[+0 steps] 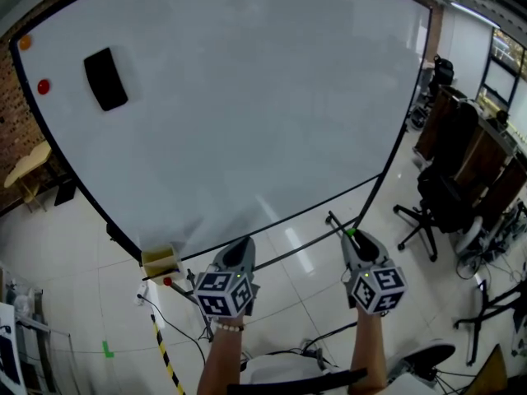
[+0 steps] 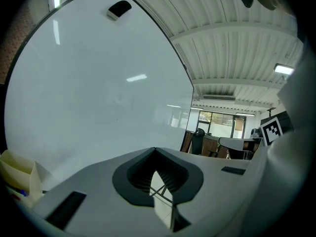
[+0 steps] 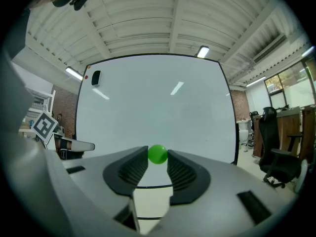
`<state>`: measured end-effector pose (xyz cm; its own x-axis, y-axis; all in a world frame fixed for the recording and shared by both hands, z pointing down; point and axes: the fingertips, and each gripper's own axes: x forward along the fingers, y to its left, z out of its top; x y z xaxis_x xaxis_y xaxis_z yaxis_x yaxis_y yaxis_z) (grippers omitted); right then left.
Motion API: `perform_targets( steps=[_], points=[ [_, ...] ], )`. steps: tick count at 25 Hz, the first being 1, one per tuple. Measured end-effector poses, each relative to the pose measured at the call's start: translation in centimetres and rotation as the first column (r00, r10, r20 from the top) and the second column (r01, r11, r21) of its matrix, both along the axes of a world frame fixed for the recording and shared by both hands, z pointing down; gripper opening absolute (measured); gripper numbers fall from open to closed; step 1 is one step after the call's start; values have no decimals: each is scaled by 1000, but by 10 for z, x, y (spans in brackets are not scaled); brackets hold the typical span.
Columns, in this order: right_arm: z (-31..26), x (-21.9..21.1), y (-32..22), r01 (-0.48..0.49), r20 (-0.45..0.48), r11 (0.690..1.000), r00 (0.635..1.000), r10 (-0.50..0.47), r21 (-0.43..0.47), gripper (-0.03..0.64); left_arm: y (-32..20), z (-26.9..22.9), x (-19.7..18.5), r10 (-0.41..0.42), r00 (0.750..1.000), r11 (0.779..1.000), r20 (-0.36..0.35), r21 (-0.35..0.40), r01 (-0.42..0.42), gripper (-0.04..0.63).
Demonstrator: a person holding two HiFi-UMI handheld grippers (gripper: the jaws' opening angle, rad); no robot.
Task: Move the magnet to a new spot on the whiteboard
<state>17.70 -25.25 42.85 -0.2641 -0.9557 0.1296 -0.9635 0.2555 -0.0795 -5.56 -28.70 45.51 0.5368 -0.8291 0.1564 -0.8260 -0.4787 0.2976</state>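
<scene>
A large whiteboard [image 1: 239, 105] stands in front of me on a black frame. My right gripper [image 3: 158, 154] is shut on a small green ball magnet [image 3: 158, 154], pinched between its fingertips and held short of the board's lower right part. In the head view the green magnet [image 1: 350, 232] shows at the tip of the right gripper [image 1: 352, 237]. My left gripper [image 2: 154, 150] is shut with nothing in it and points at the board [image 2: 98, 93] from below; in the head view it [image 1: 239, 247] is near the bottom edge. A red magnet [image 1: 43, 85] and an orange one [image 1: 25, 43] stick at the top left.
A black eraser [image 1: 105, 78] clings to the board near the red magnet. A yellow box [image 1: 160, 262] sits at the board's lower left corner. Office chairs [image 1: 440, 204] and desks stand to the right. Cables and striped tape [image 1: 162, 352] lie on the tiled floor.
</scene>
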Motion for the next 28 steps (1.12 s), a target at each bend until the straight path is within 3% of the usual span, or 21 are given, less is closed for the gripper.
perform_targets(
  steps=[7, 17, 28],
  points=[
    [-4, -9, -1, 22, -7, 1000, 1000, -22, 9, 137, 3, -1, -3, -1, 1000, 1000, 19, 9, 1, -11],
    [-3, -14, -17, 44, -24, 999, 999, -44, 10, 137, -2, -4, -4, -16, 1000, 1000, -8, 8, 16, -11],
    [-71, -67, -103, 150, -192, 979, 974, -123, 136, 138, -6, -9, -22, -56, 998, 998, 9, 18, 56, -11]
  ],
)
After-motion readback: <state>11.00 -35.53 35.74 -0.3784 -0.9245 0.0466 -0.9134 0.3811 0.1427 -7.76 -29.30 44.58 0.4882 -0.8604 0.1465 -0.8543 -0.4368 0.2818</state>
